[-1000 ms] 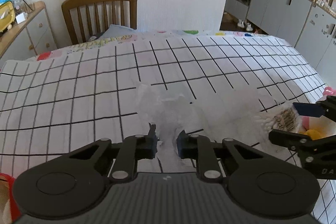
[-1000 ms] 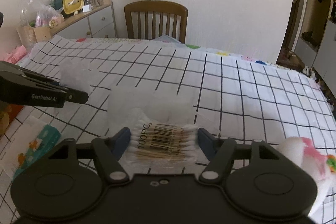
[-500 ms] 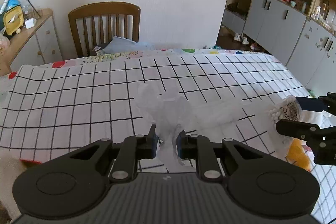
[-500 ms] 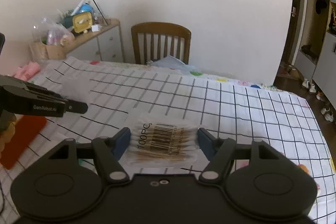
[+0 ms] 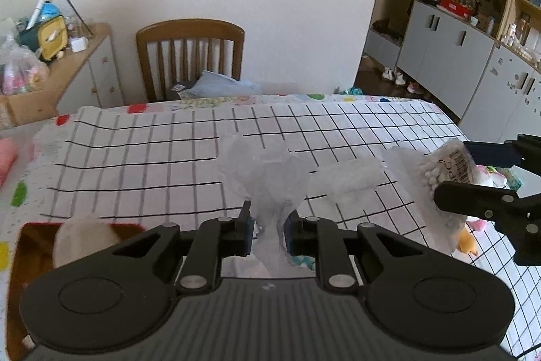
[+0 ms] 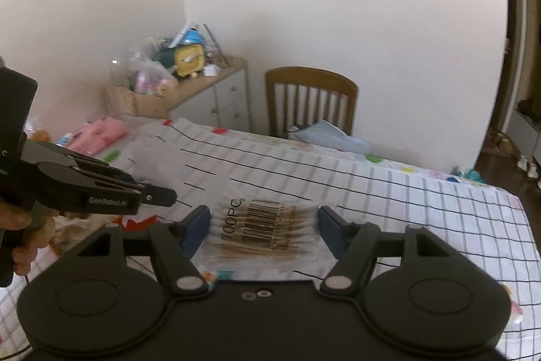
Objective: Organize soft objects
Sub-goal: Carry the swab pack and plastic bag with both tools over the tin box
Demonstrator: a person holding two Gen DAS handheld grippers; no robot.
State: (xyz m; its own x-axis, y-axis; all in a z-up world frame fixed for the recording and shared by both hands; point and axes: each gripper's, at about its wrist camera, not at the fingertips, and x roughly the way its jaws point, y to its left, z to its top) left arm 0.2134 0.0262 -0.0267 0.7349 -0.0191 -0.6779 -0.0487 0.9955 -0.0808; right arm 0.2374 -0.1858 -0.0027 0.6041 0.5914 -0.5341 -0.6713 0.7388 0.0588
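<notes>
Both hands were up over the checked tablecloth (image 5: 142, 158), each carrying its own piece. The left gripper (image 5: 268, 234) had its jaws pressed nearly together on a gathered neck of clear plastic bag (image 5: 267, 178), the film fanning out above the fingertips, probably to keep the bag's mouth free for loading. The right gripper (image 6: 262, 230) stood spread wide, its blue pads clamped on the two ends of the cotton swab pack (image 6: 260, 227), which filled the gap. That end-to-end grip looked chosen so the soft bundle would not buckle. The pack's long axis ran straight across between the jaws, side to side in the right wrist view, barcode label facing up. Seen from the left wrist, the pack (image 5: 446, 168) hung above the cloth's right edge, beside the bag but apart from it, white tips turned toward the bag. A plush toy (image 5: 468, 242) lay on the cloth below it.
</notes>
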